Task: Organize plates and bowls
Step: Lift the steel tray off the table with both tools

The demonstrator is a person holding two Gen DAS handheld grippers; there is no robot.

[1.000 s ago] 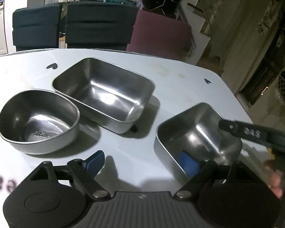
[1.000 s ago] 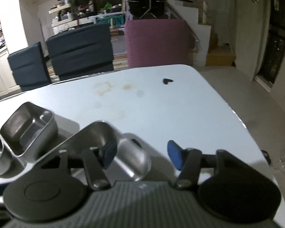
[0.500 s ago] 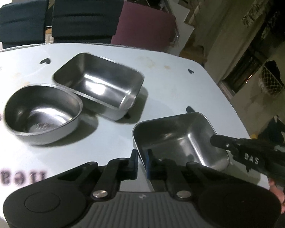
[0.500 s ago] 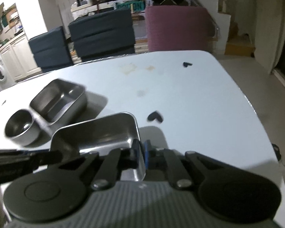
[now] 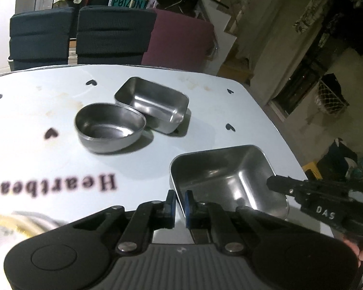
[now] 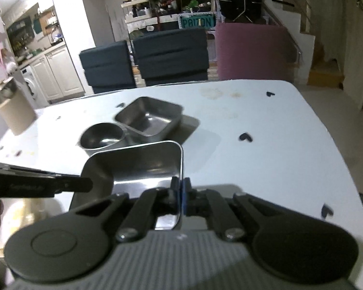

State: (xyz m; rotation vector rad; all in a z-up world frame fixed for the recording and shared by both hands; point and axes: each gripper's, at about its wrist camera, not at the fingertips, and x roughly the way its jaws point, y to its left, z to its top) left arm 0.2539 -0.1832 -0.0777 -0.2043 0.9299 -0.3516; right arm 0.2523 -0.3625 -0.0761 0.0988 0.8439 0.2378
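A square steel tray (image 5: 225, 176) is held by both grippers above the white table. My left gripper (image 5: 177, 201) is shut on the tray's left wall. My right gripper (image 6: 180, 193) is shut on the right wall of the same tray (image 6: 133, 169). A round steel bowl (image 5: 110, 125) and a rectangular steel tray (image 5: 153, 104) sit touching each other farther back on the table; the round bowl (image 6: 101, 139) and the rectangular tray (image 6: 150, 117) also show in the right wrist view.
The white table (image 5: 48, 159) bears black hearts and the word "Heartbeat". A pale plate or bowl rim (image 5: 17, 224) shows at the near left. Two dark chairs (image 6: 145, 58) and a maroon one (image 6: 251, 50) stand behind the table. A tan bin (image 6: 14, 106) stands at the left.
Both grippers closed on the square tray's opposite walls, lifted it and drew it back toward me. The bowl and rectangular tray now look farther away.
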